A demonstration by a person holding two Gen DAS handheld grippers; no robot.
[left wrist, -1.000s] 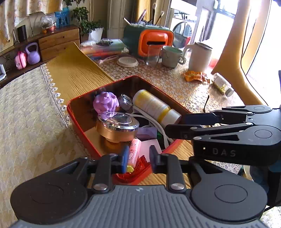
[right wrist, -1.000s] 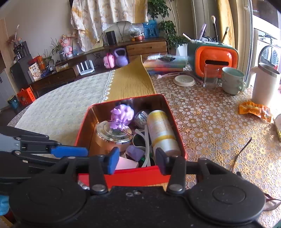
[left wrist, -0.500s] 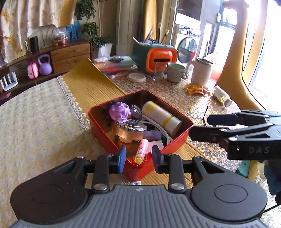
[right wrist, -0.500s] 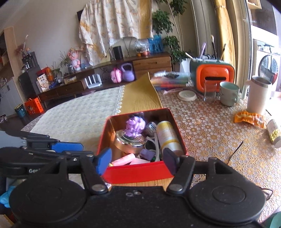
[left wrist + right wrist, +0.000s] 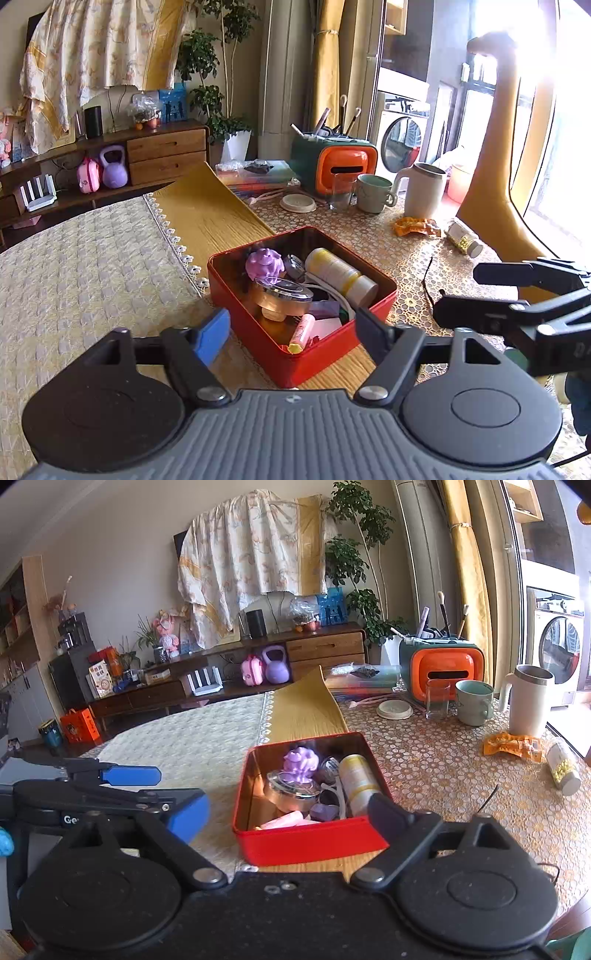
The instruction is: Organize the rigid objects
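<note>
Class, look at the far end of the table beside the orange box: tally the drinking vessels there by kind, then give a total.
Clear glass: 1
Green mug: 1
White jug with handle: 1
Total: 3

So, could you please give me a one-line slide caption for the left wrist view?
Left tongs opening, empty, above a red tin of small items on the table.
</note>
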